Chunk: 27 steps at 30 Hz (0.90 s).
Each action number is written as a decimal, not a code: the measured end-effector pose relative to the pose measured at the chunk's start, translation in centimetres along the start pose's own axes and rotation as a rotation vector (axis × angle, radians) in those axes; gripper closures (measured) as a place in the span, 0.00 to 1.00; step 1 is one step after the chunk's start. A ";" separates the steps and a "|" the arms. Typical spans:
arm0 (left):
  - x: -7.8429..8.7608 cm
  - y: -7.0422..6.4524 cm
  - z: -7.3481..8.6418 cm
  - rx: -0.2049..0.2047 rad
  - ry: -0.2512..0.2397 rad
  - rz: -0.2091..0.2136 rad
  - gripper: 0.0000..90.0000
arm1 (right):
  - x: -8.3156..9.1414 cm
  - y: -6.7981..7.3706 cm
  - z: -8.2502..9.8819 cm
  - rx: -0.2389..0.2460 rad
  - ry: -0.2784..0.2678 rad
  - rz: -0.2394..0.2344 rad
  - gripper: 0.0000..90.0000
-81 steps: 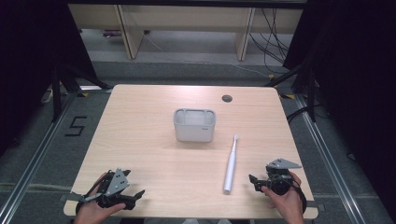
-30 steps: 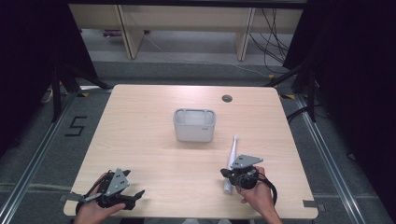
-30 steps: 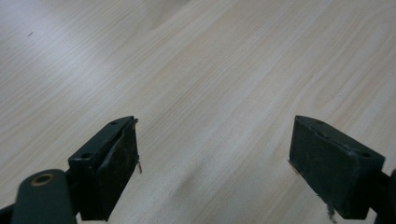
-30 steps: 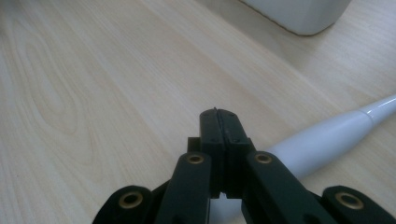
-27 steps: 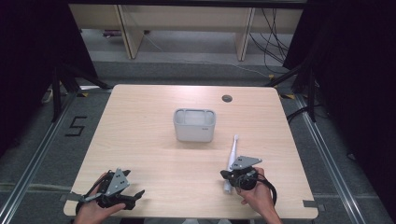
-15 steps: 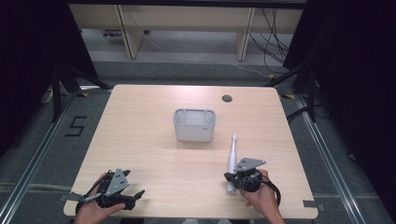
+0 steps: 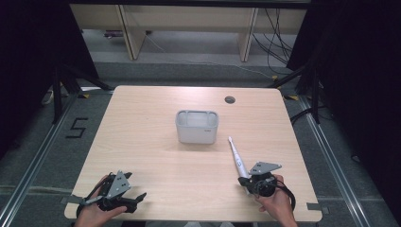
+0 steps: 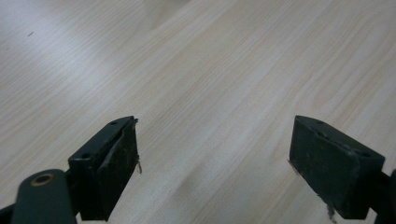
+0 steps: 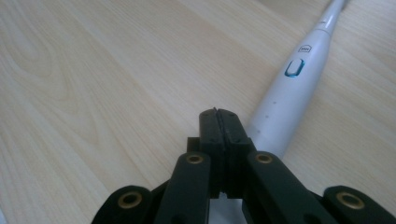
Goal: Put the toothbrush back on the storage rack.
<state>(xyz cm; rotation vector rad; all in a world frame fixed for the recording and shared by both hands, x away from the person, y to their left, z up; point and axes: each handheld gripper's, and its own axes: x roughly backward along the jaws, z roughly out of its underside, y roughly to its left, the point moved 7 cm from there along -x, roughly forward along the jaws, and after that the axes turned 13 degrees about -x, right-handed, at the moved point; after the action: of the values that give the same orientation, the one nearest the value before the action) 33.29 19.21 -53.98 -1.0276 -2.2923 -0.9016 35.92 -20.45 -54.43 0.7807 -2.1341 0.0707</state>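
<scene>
White plastic — an electric toothbrush (image 7: 237,161) — lies flat on the pale wooden table (image 7: 142,132), at its right near side, its brush end pointing up toward a small grey tub (image 7: 196,126) that stands near the middle of the table, a little apart from it. In the high view the thick butt end of the toothbrush is hidden under the right claw (image 7: 247,181), so just where it ends cannot be made out. In the right claw's own view the brush head is cut off by the top edge, and the butt end runs out of sight behind the black jaws.

That right claw (image 9: 219,122) has its two jaws pressed flat together with nothing between them; the toothbrush handle (image 9: 289,93), with its blue-ringed button, lies just beside the tips, and whether they touch it cannot be told.

At the table's near left corner the left claw (image 7: 135,197) sits in the person's hand — its jaws (image 8: 215,154) spread wide over bare wood, holding nothing.
</scene>
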 end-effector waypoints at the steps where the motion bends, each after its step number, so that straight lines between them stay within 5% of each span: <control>1: 0.0 0.0 0.0 0.005 0.000 0.002 0.17 | 0.3 -0.2 0.2 -0.003 0.023 0.004 1.00; 22: 0.0 0.0 0.1 -0.011 0.015 0.014 0.17 | 2.2 -4.3 1.7 -0.062 0.020 0.075 1.00; 23: 0.2 0.1 0.2 -0.033 0.032 0.019 0.17 | 2.2 -4.1 1.8 -0.105 0.009 0.073 1.00; 24: 0.0 -0.1 0.1 0.001 0.013 0.011 0.17 | 2.3 -4.6 1.7 -0.072 0.004 0.079 1.00; 26: 0.0 -0.1 0.1 0.005 0.008 0.007 0.17 | 2.5 -4.7 1.7 -0.074 0.007 0.085 1.00; 27: 0.1 0.0 0.1 -0.020 0.021 0.019 0.17 | 2.6 -4.5 1.7 -0.108 0.013 0.078 0.99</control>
<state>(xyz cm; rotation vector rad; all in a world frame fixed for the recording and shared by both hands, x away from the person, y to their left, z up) 33.23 19.36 -54.02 -1.0418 -2.2574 -0.9247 36.05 -25.94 -54.62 0.6323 -2.1372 0.0022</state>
